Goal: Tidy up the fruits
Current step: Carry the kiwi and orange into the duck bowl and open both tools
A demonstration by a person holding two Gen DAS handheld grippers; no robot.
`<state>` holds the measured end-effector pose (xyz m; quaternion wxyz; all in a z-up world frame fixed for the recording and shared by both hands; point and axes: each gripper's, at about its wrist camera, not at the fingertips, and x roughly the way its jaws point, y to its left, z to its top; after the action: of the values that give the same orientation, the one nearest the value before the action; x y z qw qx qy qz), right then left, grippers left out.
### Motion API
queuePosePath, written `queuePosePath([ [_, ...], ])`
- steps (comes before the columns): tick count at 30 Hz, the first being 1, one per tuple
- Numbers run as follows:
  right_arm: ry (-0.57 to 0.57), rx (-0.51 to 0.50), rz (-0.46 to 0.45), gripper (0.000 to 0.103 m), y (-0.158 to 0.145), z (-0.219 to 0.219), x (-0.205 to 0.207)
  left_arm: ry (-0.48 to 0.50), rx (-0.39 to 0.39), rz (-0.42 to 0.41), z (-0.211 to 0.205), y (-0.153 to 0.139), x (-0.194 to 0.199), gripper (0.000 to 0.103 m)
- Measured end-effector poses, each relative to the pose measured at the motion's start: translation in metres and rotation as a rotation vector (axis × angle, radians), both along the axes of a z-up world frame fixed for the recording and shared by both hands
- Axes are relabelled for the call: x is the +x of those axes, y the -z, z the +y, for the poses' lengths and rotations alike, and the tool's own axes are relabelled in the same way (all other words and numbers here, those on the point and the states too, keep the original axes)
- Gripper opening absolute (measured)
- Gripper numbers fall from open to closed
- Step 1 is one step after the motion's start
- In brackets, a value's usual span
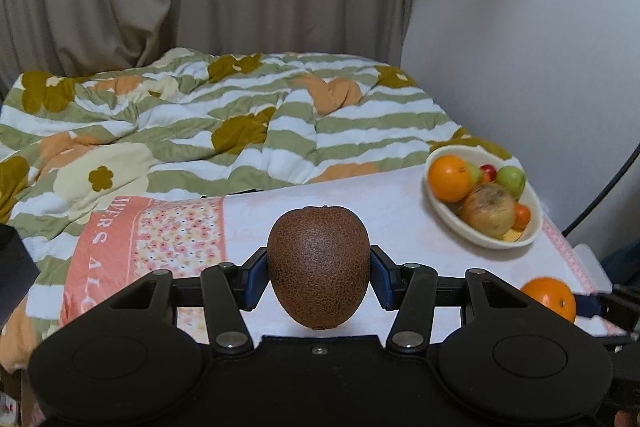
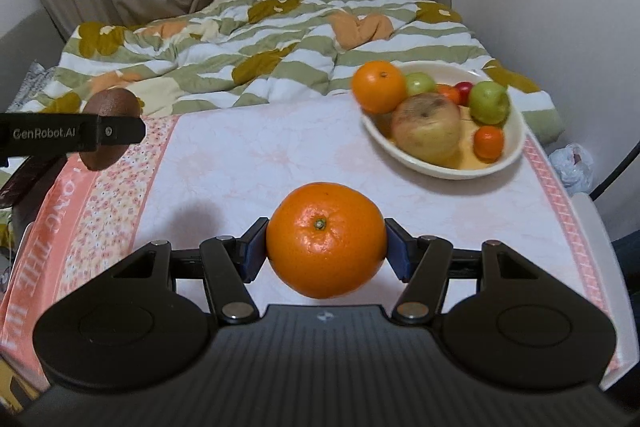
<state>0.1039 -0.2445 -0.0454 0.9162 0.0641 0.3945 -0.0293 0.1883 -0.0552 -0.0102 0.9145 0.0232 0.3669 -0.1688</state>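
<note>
A: Left wrist view?
B: The left gripper pointed down over the table, pads clamped on one kiwi. The bowl sat far right; its fruit overlapped, so no sure count.
A: Right wrist view?
B: The right gripper squeezed one orange above the table. The left gripper's finger half hid the kiwi.

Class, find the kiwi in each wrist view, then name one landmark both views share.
Left wrist: kiwi at bottom centre, clamped in the left gripper.
Right wrist: kiwi at the left edge, partly hidden by that gripper.
Shared landmark: the bowl.
</note>
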Motion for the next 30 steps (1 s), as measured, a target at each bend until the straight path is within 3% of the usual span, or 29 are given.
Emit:
queuePosePath([
  [8,-0.054,0.018,-0.021,0.075,-0.011,-0.071,-0.026,-0.042,-0.019,-0.041,-0.062,-0.018,-0.029,0.056],
  [15,-0.098,-0.021,-0.044,0.075,-0.019,-0.133,-0.017,-0.040,-0.036,-0.075,-0.119,-0.027,-0.030,0.056],
  [23,-0.076,-0.031,-0.077,0.075,-0.027,-0.189,0.021,-0.001,-0.040,-0.084,-0.178,-0.031,-0.001,0.056],
  [30,-0.050,-0.033,-0.063,0.075,-0.019,-0.211,0.062,0.053,-0.023,-0.051,-0.219,-0.018,0.053,0.056],
])
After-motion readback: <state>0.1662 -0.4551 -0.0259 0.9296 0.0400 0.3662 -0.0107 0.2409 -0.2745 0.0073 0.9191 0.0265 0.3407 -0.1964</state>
